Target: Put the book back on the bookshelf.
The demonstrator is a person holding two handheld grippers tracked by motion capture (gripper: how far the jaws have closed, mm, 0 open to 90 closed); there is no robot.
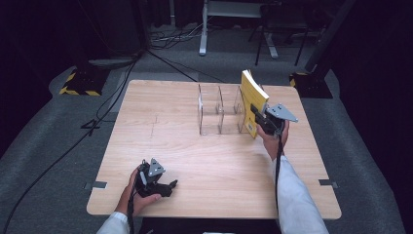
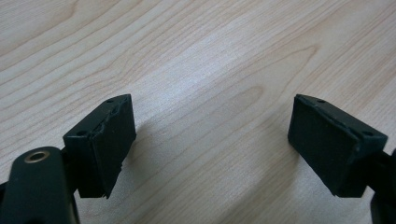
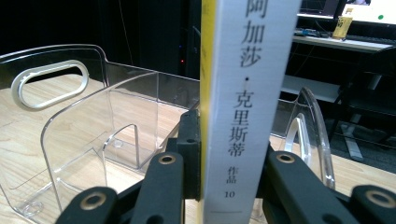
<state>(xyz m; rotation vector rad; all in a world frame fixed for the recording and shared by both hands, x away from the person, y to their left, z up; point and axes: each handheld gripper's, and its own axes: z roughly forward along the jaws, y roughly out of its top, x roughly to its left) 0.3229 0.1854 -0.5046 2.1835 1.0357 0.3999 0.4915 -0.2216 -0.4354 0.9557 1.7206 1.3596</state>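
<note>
The yellow book [image 1: 253, 100] stands upright right of centre in the high view, clamped in the right tongs [image 1: 260, 119] beside the clear plastic rack [image 1: 210, 114]; its white spine [image 3: 247, 107] reads 阿加莎·克里斯蒂 作品 10. The left tongs [image 1: 168, 186], lower left, gape wide and empty over the wooden surface [image 1: 160, 131].

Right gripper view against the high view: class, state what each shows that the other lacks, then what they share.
The right gripper view alone shows the white spine of the book with its printed characters, and the handle cut-out in the clear rack's wall. The high view alone shows the left gripper, jaws apart, low over the table, and the book's yellow cover. Both show the right gripper shut on the upright book beside the clear rack.
</note>
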